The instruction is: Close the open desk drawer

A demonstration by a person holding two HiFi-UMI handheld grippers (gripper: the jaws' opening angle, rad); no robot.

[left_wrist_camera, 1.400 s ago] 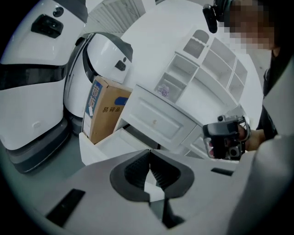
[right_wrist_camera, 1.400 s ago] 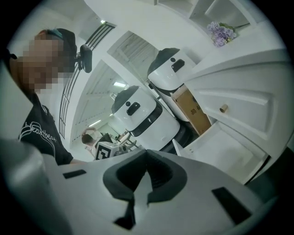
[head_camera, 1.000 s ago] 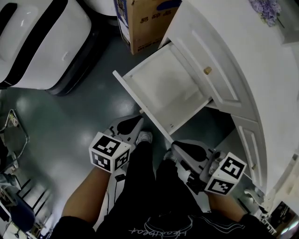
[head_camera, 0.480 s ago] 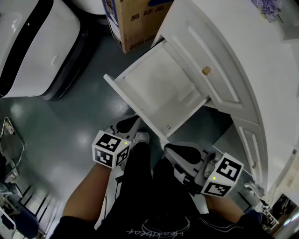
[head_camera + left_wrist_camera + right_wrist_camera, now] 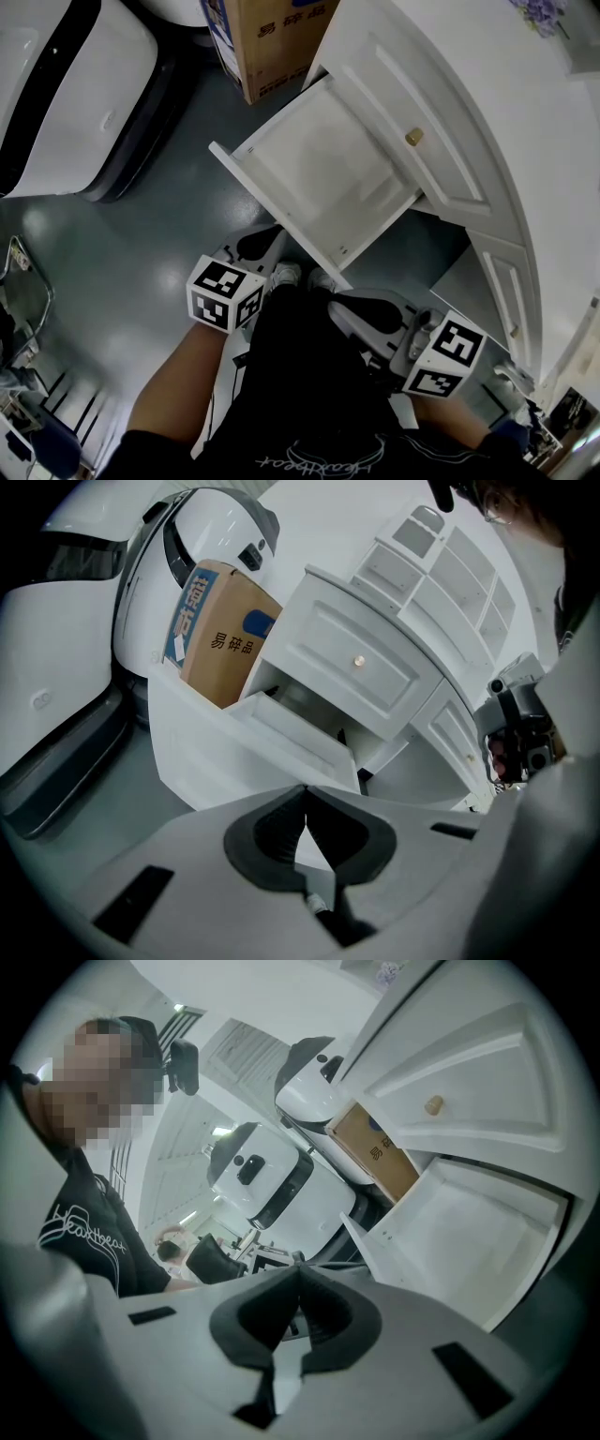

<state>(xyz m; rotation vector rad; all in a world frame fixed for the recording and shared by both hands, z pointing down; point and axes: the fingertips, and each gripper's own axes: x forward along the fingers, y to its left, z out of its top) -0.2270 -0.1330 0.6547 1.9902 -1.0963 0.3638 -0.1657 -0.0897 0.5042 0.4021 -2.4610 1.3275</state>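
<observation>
The left gripper (image 5: 260, 246) and right gripper (image 5: 364, 309), jaws pinched together and empty, hang near the drawer (image 5: 323, 178), which is pulled well out of the desk (image 5: 450, 84). Best to press the closed tips squarely on its front panel and push straight, so it won't skew.

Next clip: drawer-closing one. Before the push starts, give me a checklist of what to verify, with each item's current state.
1. The drawer is pulled well out of the desk: ok.
2. Nothing inside the drawer to jam it; the tray looks bare: ok.
3. Left gripper has its jaws together and empty, fit for pushing: ok.
4. Right gripper has its jaws together and empty: ok.
5. A gripper set against the drawer front: not ok; both appear to sit short of it.
6. The slot behind the drawer is free: cannot tell, it is hidden.
</observation>
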